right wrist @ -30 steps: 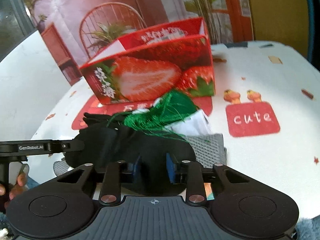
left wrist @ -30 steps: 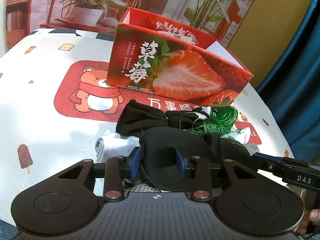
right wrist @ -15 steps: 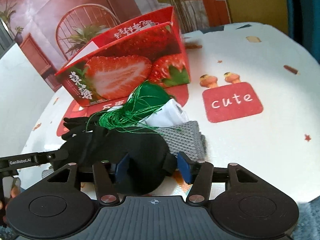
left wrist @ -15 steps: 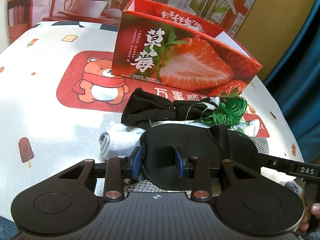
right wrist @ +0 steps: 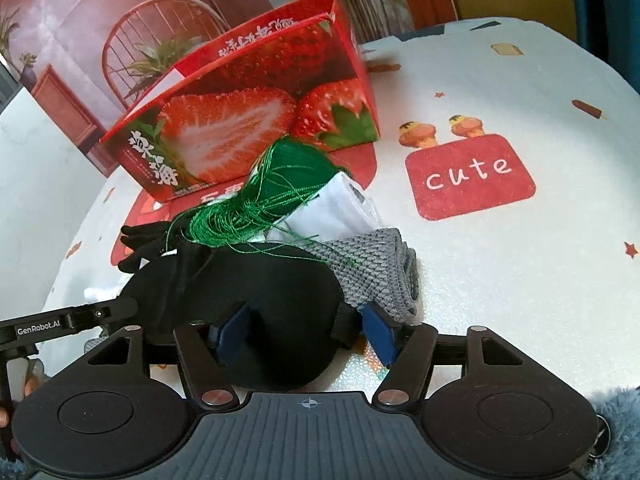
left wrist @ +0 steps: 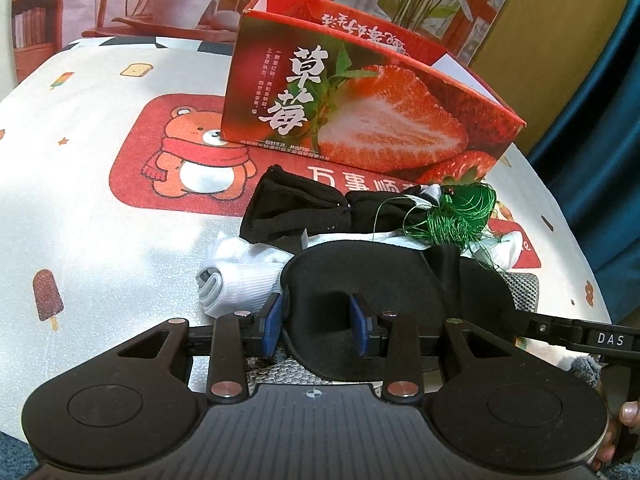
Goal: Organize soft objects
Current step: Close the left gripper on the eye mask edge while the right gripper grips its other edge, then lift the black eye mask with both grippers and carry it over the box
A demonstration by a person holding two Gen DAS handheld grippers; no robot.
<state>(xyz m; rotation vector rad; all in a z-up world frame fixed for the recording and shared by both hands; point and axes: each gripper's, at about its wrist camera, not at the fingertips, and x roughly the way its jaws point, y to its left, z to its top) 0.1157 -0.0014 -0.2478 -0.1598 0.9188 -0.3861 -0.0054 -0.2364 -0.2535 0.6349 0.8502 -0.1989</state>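
Observation:
A black eye mask lies at the near end of a pile of soft things on the table. My left gripper is shut on the mask's left end, its blue pads pressing a fold of it. In the right wrist view my right gripper is opening; the other end of the eye mask lies loose between its spread pads. Behind the mask lie a green thread bundle, a grey knitted cloth, white socks and a black sock.
An open red strawberry box stands just behind the pile. The white tablecloth has a red bear patch on the left and a red "cute" patch on the right. A blue curtain hangs on the right.
The right gripper's jaws have spread wide and let go of the eye mask's end, and it has rolled and dropped slightly. The left gripper keeps its hold.

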